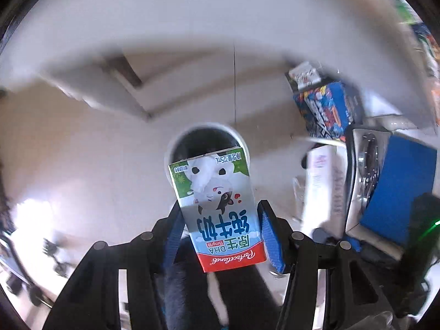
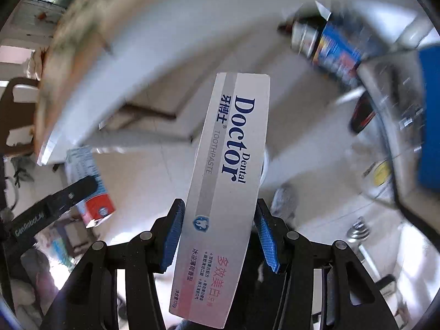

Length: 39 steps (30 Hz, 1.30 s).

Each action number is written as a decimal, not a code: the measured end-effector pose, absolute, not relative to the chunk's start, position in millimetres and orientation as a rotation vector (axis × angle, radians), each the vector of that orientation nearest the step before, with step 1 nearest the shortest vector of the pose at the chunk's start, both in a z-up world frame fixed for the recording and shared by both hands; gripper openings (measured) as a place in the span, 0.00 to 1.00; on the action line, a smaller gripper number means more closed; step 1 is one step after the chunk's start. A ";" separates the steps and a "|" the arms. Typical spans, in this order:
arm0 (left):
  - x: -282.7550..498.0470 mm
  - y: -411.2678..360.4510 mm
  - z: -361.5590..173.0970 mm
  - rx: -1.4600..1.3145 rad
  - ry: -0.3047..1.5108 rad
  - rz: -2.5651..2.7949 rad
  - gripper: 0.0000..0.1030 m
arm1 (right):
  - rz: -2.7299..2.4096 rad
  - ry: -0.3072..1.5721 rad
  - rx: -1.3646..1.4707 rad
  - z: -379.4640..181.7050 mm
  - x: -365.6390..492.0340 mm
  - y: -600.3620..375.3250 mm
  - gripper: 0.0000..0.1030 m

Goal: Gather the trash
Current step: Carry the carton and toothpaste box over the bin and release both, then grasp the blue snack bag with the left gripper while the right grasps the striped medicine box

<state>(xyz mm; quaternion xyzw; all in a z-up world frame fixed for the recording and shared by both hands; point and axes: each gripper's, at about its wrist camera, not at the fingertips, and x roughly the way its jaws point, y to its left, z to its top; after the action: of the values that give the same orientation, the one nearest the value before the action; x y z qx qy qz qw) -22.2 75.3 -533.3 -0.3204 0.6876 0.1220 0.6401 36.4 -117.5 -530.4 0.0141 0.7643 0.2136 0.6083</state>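
My left gripper (image 1: 220, 217) is shut on a small milk carton (image 1: 220, 209) with a cow picture, held upside down in the air. Below it on the floor stands a round white bin (image 1: 176, 143) with a dark inside, partly hidden by the carton. My right gripper (image 2: 218, 220) is shut on a long silver Doctor Dental toothpaste box (image 2: 225, 187), held above the floor. The left gripper and the milk carton (image 2: 93, 192) also show at the left of the right wrist view. The toothpaste box (image 1: 319, 187) shows blurred at the right of the left wrist view.
A white table edge (image 1: 192, 27) arcs across the top. A blue printed box (image 1: 327, 107) and a blue panel (image 1: 398, 187) lie at the right. A spray can (image 2: 330, 38) lies at the upper right. The beige tiled floor (image 1: 82, 151) spreads below.
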 end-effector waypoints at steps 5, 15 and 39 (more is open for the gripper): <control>-17.9 68.3 -647.0 -0.828 1.651 0.247 0.51 | 0.549 1.902 0.060 -655.6 26.7 -117.4 0.51; -36.2 73.4 -744.0 -0.742 1.723 0.380 0.99 | 0.584 2.020 0.029 -818.4 20.2 -113.0 0.83; -62.2 60.5 -649.8 -0.537 1.613 0.510 1.00 | 0.385 1.658 -0.397 -718.6 32.9 -90.2 1.00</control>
<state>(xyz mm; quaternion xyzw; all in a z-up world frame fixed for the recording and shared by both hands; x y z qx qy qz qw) -62.2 60.5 -649.8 -0.2345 0.7046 0.2229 0.6315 32.9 -90.2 -718.6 -0.1743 0.7273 0.1691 0.6419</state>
